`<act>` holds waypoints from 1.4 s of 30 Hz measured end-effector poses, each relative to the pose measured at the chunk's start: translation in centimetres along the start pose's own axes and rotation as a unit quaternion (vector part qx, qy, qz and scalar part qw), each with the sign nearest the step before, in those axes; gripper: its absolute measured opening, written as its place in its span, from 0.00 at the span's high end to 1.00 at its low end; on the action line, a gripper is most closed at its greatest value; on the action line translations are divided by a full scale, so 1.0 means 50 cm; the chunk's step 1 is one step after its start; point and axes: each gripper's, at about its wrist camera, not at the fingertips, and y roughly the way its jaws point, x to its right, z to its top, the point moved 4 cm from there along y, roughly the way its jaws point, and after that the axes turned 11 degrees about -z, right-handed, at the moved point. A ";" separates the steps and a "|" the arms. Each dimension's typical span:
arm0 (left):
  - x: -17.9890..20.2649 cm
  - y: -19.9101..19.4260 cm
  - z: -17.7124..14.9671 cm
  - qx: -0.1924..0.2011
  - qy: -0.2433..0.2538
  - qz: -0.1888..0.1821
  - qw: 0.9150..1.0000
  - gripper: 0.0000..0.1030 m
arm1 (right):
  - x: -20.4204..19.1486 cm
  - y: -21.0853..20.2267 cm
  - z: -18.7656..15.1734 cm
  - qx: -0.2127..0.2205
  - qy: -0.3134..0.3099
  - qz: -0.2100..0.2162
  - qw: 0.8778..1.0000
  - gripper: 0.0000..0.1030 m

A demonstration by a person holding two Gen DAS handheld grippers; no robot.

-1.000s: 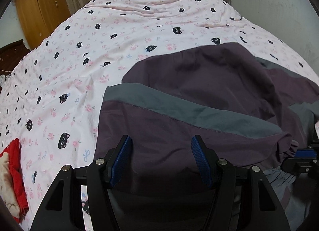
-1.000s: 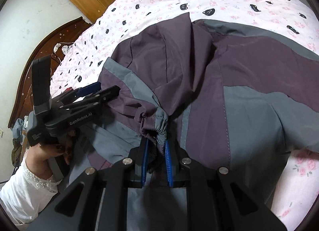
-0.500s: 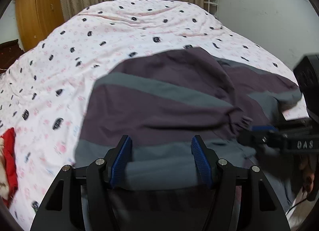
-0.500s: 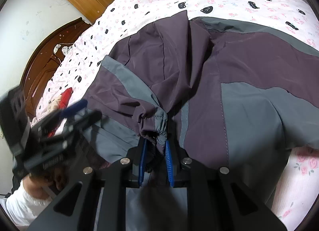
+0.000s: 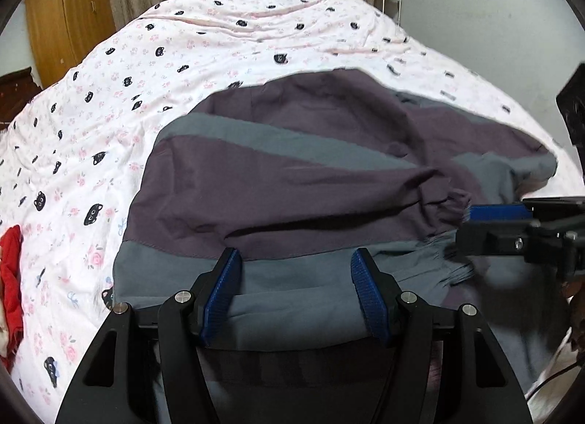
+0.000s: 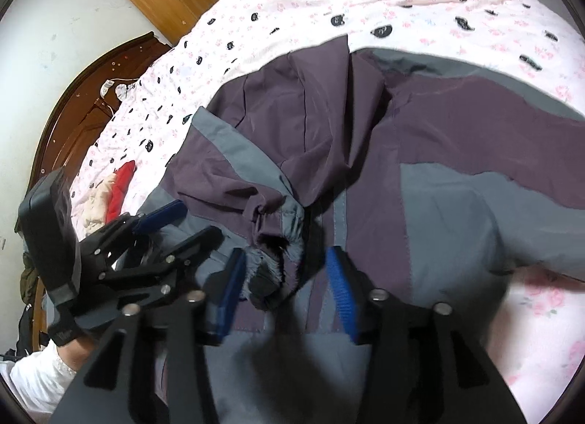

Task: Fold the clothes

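A purple and grey jacket [image 5: 292, 175] [image 6: 457, 153] lies spread on the bed. One sleeve is folded across its front, and the gathered cuff [image 6: 278, 219] [image 5: 446, 204] rests near the grey hem. My right gripper [image 6: 287, 259] [image 5: 471, 230] is opening; the cuff lies between the blue pads [image 6: 338, 285], with a gap on each side. My left gripper [image 5: 296, 259] [image 6: 193, 221] stands open over the grey hem at the jacket's near left corner, gripping nothing.
The pink sheet [image 5: 146, 76] with a cat print covers the bed. A red and cream cloth [image 5: 11, 270] [image 6: 122, 186] lies at its left side. A dark wooden headboard [image 6: 84, 113] and a wardrobe [image 5: 69, 21] stand to the left. A person's white sleeve [image 6: 36, 376] is at the near left.
The right gripper's pads, which were pinching the cuff, have spread apart and let it go. The left gripper drew back from over the sleeve to the near hem.
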 end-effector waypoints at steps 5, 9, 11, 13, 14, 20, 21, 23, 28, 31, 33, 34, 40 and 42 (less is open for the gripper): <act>0.050 -0.009 0.022 0.020 0.014 -0.023 0.999 0.43 | 0.044 -0.063 -0.009 0.026 0.015 -0.006 1.000 0.45; 0.091 0.013 0.029 0.009 0.033 -0.031 0.999 0.43 | 0.110 -0.117 -0.023 0.047 0.051 -0.016 0.997 0.43; 0.104 0.031 0.025 -0.003 0.045 -0.021 0.999 0.43 | 0.149 -0.140 -0.031 0.055 0.072 -0.025 0.996 0.43; 0.113 0.046 0.018 -0.009 0.057 -0.010 0.998 0.43 | 0.190 -0.162 -0.040 0.063 0.093 -0.036 0.993 0.43; 0.114 0.049 0.016 -0.009 0.059 -0.007 0.998 0.43 | 0.215 -0.176 -0.045 0.069 0.105 -0.042 0.991 0.43; 0.107 0.051 0.014 -0.010 0.046 -0.015 0.999 0.42 | 0.331 -0.237 -0.067 0.093 0.177 -0.064 0.978 0.43; 0.107 0.050 0.014 -0.010 0.045 -0.015 0.999 0.42 | 0.351 -0.244 -0.072 0.097 0.193 -0.064 0.974 0.43; 0.107 0.050 0.014 -0.011 0.044 -0.013 0.999 0.41 | 0.392 -0.256 -0.083 0.103 0.227 -0.060 0.967 0.43; 0.105 0.051 0.015 -0.011 0.040 -0.011 0.999 0.40 | 0.475 -0.271 -0.105 0.110 0.288 -0.053 0.950 0.43; 0.104 0.050 0.015 -0.011 0.037 -0.010 0.999 0.40 | 0.506 -0.270 -0.117 0.108 0.314 -0.043 0.942 0.42; 0.105 0.050 0.015 -0.011 0.037 -0.009 0.999 0.39 | 0.525 -0.264 -0.127 0.107 0.342 -0.020 0.934 0.42; 0.105 0.050 0.015 -0.011 0.037 -0.009 0.999 0.39 | 0.531 -0.260 -0.131 0.107 0.353 -0.010 0.930 0.42; 0.105 0.051 0.014 -0.011 0.038 -0.006 0.999 0.39 | 0.549 -0.241 -0.130 0.107 0.369 0.012 0.923 0.42; 0.105 0.051 0.015 -0.012 0.038 -0.006 0.999 0.39 | 0.553 -0.237 -0.127 0.106 0.370 0.014 0.923 0.43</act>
